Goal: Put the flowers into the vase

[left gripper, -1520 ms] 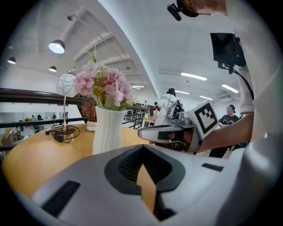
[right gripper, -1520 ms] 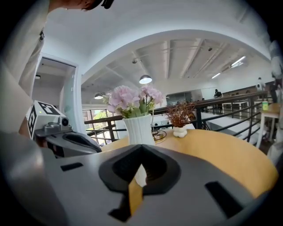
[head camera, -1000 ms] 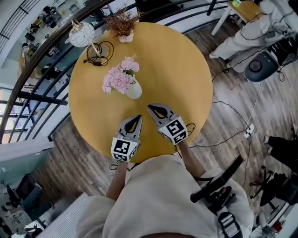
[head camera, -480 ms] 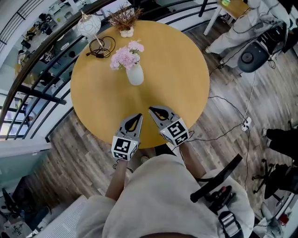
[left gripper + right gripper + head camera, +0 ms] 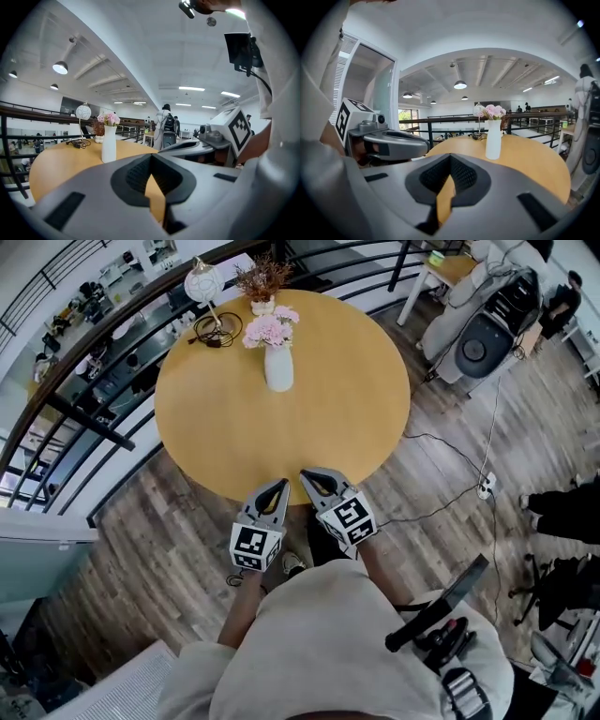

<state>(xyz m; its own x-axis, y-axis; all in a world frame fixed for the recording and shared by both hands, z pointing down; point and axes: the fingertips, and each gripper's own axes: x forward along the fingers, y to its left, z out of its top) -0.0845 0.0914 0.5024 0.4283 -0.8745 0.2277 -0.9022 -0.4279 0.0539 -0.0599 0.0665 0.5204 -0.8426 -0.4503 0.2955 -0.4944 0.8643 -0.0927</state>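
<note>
i could read no words, numbers or brand names anywhere. the only print i saw was the black-and-white square marker patterns (image 5: 253, 546) on the left gripper (image 5: 279, 486) and the right gripper (image 5: 307, 474), which held no letters.

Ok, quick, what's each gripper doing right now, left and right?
Left gripper: closed, holding nothing.
Right gripper: closed, holding nothing.
</note>
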